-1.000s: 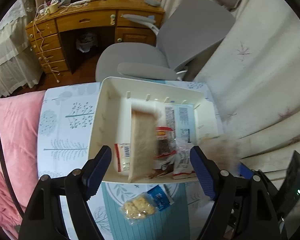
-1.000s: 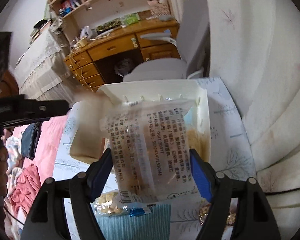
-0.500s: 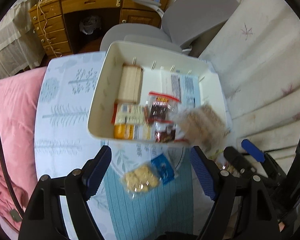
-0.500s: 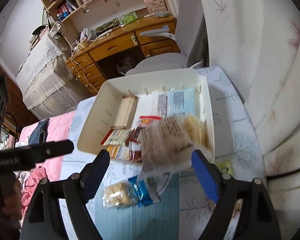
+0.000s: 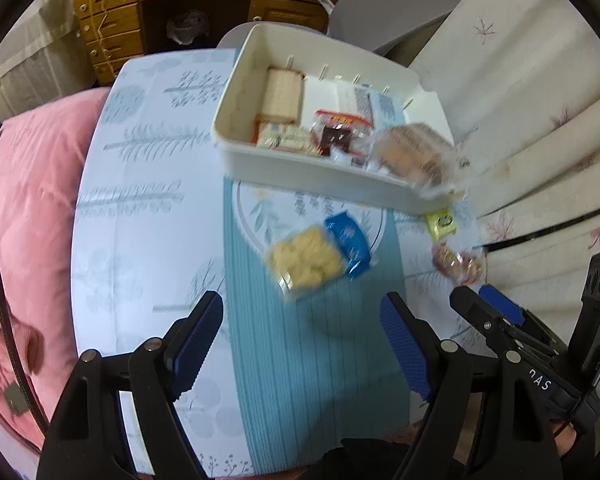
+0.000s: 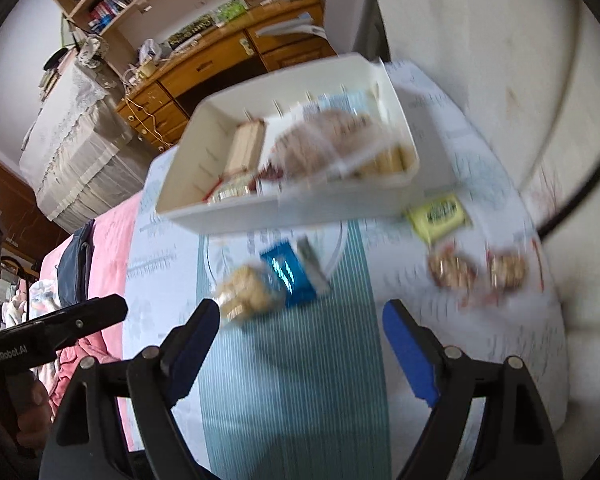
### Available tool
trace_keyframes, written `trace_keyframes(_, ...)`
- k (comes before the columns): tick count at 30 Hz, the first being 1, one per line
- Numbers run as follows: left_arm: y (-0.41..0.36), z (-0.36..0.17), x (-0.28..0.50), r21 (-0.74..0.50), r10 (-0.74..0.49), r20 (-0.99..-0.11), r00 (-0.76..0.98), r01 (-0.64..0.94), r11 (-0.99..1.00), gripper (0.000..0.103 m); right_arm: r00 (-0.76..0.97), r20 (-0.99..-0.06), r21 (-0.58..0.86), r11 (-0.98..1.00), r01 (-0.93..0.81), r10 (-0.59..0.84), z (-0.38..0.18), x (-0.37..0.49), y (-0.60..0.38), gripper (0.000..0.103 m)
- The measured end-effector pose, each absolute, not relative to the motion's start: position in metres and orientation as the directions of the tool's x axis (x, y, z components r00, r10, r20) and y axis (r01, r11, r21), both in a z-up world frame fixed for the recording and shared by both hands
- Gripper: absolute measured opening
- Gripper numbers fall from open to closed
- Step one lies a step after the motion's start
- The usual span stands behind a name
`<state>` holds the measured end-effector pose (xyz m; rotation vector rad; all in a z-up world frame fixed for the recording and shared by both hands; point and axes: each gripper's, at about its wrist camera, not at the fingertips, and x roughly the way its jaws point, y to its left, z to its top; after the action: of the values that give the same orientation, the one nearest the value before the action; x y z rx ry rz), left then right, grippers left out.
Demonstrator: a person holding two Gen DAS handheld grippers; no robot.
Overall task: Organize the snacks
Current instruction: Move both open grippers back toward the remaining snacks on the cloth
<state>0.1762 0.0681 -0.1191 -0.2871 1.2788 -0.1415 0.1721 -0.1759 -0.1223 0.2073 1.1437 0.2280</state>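
**Both grippers empty above the loose snacks**

The left gripper hangs over the teal striped mat with its fingers wide and nothing between them. The cracker packet lies on the mat just ahead of the fingertips, apart from them, its long axis slanting from lower left to upper right, with its blue end pointing toward the white bin.

The right gripper also has its fingers wide; its jaws have just been opening, and nothing sits between them. In its view the cracker packet lies just past the left fingertip.

The bin stands at the far side of the surface, with a clear bag of biscuits lying blurred across its near right corner.

The right wrist view shows the yellow packet and the pack of two round snacks more fully, to the right of the mat; the left wrist view shows them small, beside the right gripper's fingers.
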Motion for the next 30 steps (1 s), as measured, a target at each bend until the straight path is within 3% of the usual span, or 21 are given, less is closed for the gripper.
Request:
trace_keyframes(16, 0.071, -0.161, 0.105, -0.301, -0.283, -0.939, 0.195, -0.068, 0.951, 0.08, 0.353, -0.919, 0.24, 0.958, 0.154, 0.174, -0.159, 0.077, -0.207, 0.084)
trace_keyframes(23, 0.065, -0.159, 0.109, -0.295, -0.277, -0.941, 0.195, -0.067, 0.953, 0.08, 0.36, -0.923, 0.254, 0.919, 0.303, 0.137, -0.163, 0.084, -0.244, 0.084)
trace_keyframes(30, 0.055, -0.158, 0.13, -0.274, -0.241, -0.949, 0.202, -0.153, 0.949, 0.08, 0.368, -0.919, 0.255, 0.923, 0.287, 0.14, -0.158, 0.111, -0.271, 0.084)
